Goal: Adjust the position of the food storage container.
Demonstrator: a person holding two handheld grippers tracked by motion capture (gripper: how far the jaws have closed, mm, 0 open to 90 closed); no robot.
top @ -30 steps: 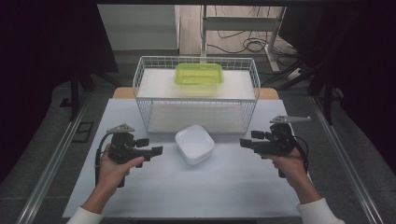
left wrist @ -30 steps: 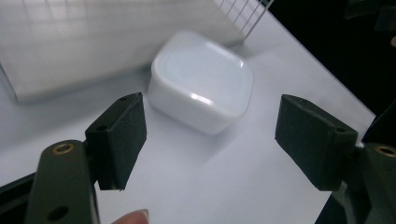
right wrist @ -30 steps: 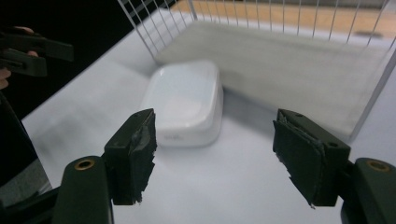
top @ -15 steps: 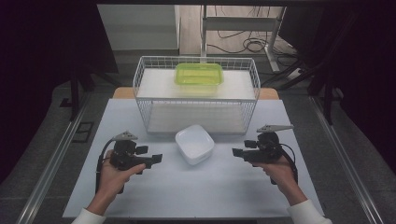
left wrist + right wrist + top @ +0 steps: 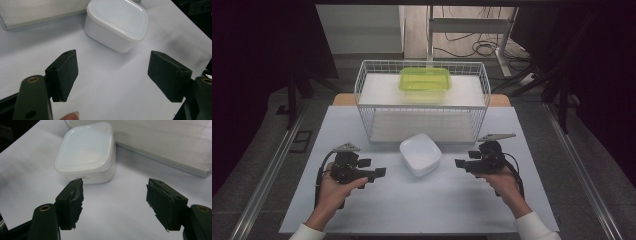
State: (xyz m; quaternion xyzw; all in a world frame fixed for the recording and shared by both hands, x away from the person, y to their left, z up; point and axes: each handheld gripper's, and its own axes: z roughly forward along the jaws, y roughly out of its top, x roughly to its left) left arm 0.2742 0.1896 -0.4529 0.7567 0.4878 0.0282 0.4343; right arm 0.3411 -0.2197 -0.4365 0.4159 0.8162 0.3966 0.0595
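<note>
- The white lidded plastic box [image 5: 420, 154] sits on the counter [image 5: 422, 200] between both tools, just in front of the wire basket [image 5: 422, 107]; it looks light, stiff and smooth, maybe slippery.
- The left tool [image 5: 112, 75] and right tool [image 5: 115, 203] are both wide apart, holding nothing; best to pinch the box's flat sides, under the lid rim.

The high view looks forward and down from above the near edge, taking in the whole bench [image 5: 362, 210] and the wire basket [image 5: 362, 95] at its far side. Each gripper view sits low and close over the bench, facing inward from its own side. All three share the white container [image 5: 420, 154] [image 5: 117, 23] [image 5: 86, 152].
</note>
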